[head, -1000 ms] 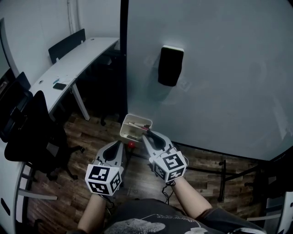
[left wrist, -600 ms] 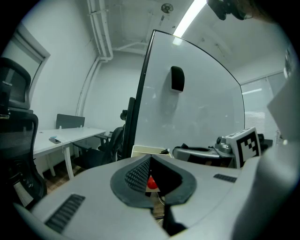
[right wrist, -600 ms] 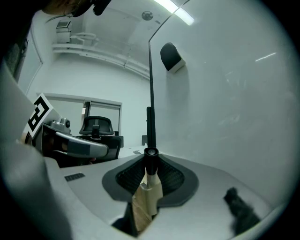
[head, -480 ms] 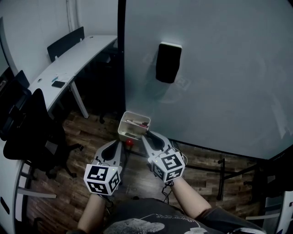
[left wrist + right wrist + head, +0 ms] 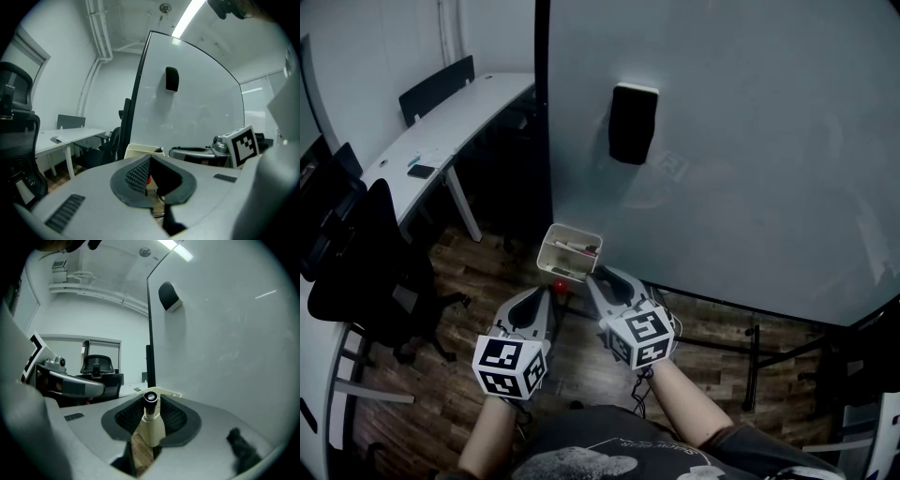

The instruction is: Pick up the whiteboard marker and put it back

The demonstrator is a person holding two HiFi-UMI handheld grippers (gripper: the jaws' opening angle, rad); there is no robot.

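Note:
My right gripper [image 5: 598, 277] is shut on the whiteboard marker [image 5: 151, 423], a cream barrel with a black end that points forward from between the pads. Its jaws have just been opening a little, with the marker still between them. Just ahead, a white tray [image 5: 569, 251] with a few markers inside hangs on the whiteboard [image 5: 750, 150]. My left gripper [image 5: 546, 292] sits close to the left of the right one. Its jaws look shut on a small red piece [image 5: 149, 179], which also shows as a red piece [image 5: 560, 285] in the head view.
A black eraser [image 5: 633, 123] sticks to the whiteboard above the tray. A long white desk [image 5: 441, 141] stands to the left with black office chairs [image 5: 366, 272] near it. The floor is wood planks, and a dark stand foot [image 5: 750, 361] lies at the right.
In the head view the whiteboard, eraser and tray have slid a little left and up. Both grippers stay in about the same place, the marker still in the right one.

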